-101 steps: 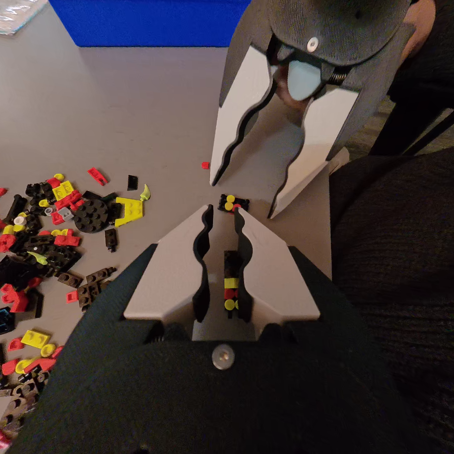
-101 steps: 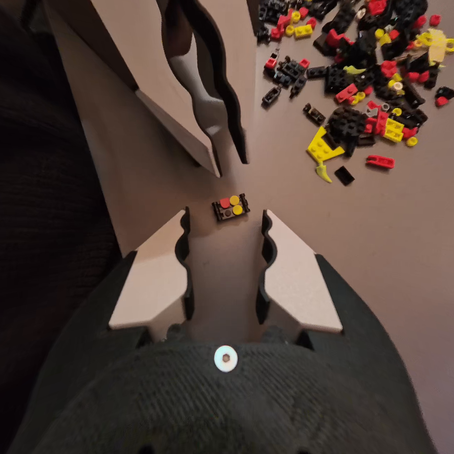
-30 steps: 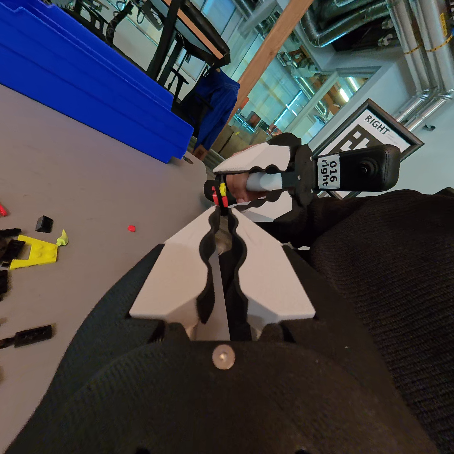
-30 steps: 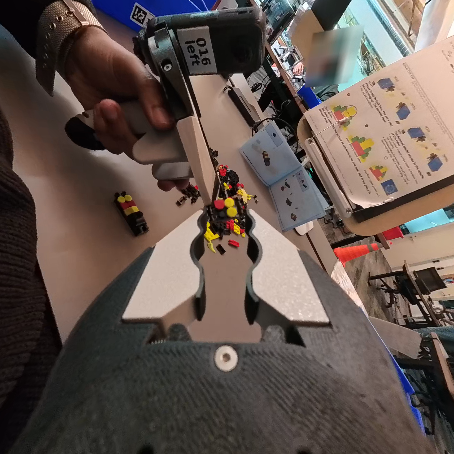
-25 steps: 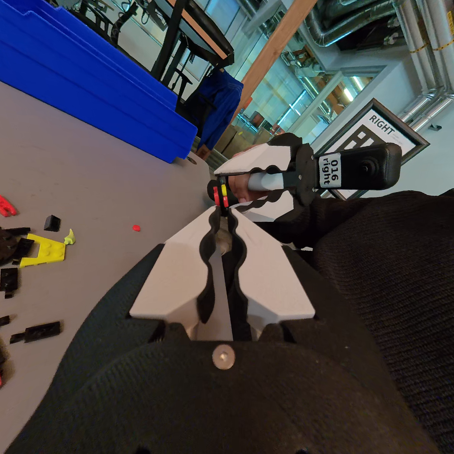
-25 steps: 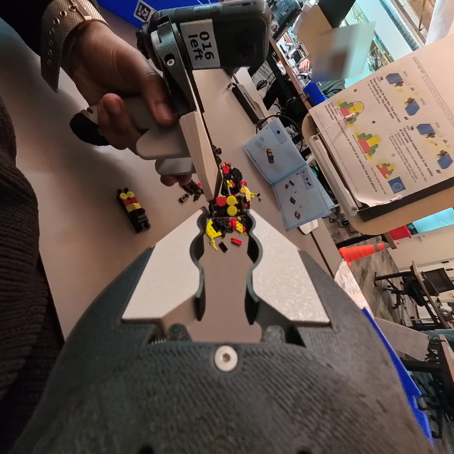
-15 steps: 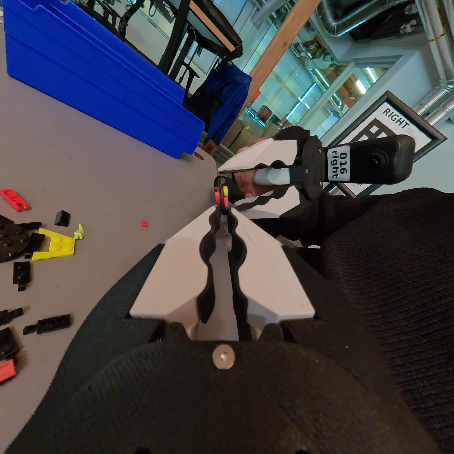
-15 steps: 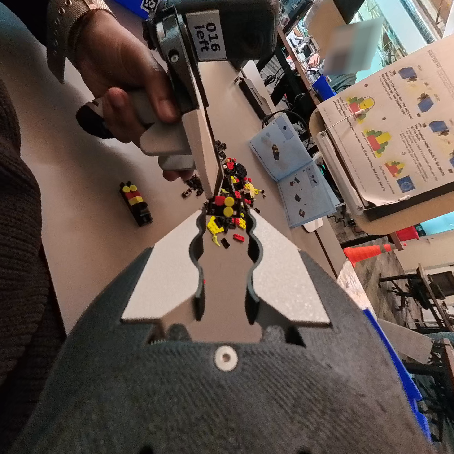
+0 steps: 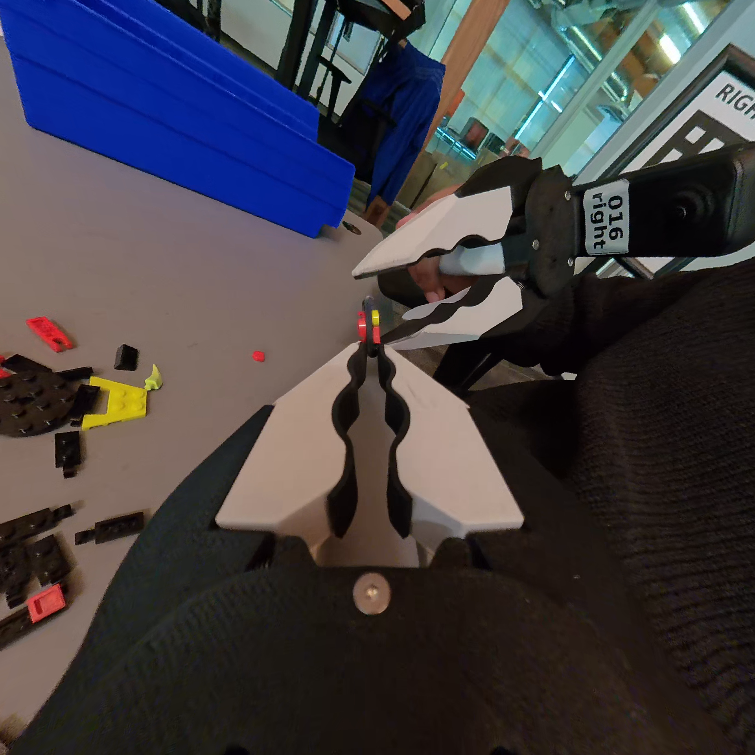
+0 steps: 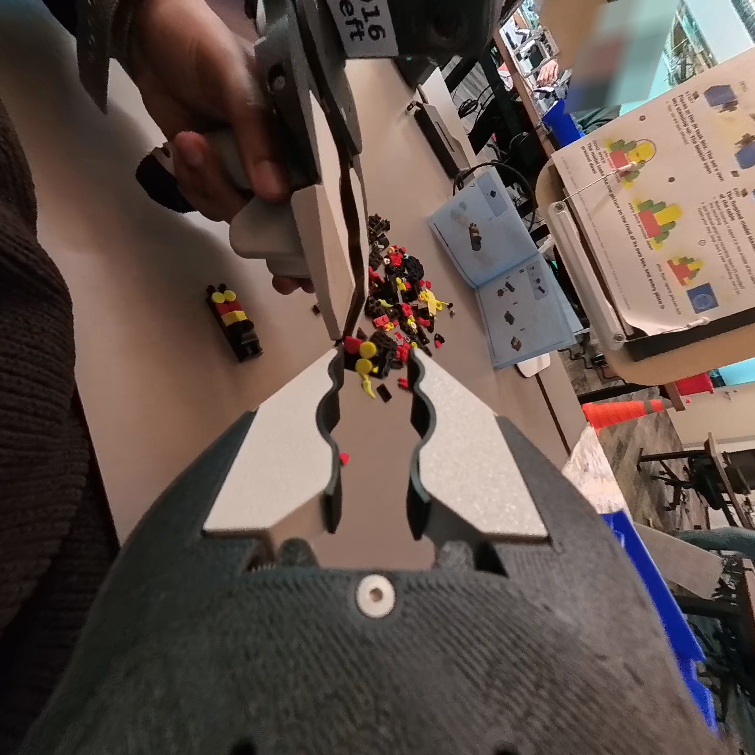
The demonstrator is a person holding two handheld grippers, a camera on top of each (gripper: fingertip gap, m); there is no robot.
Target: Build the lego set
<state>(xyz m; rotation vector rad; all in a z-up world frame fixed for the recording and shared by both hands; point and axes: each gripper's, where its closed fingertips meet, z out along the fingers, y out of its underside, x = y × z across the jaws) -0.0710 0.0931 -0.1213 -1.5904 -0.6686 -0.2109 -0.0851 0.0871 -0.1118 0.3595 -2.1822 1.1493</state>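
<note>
The left gripper, with white wedge-shaped fingers lined in wavy black rubber, is pinching a small lego piece of black, red and yellow parts at its very tips, holding it up above the grey table top. The right gripper of the same make is hovering just beside that piece with its jaws spread apart, one white finger above it and one below, touching nothing that can be seen. In the right wrist view the same held lego piece is sitting just past the tip of the right gripper's left finger, and the left gripper is reaching down to it from above, gripped by a person's hand. Behind it a loose heap of black, red and yellow lego bricks is lying on the table, with a small built block of black, red and yellow bricks standing apart to one side and an open light blue instruction booklet on the other. A tiny red round stud is lying alone on the table. A stack of blue plastic bins is resting at the far edge, and a flat yellow wedge plate is lying beside a round black plate.
</note>
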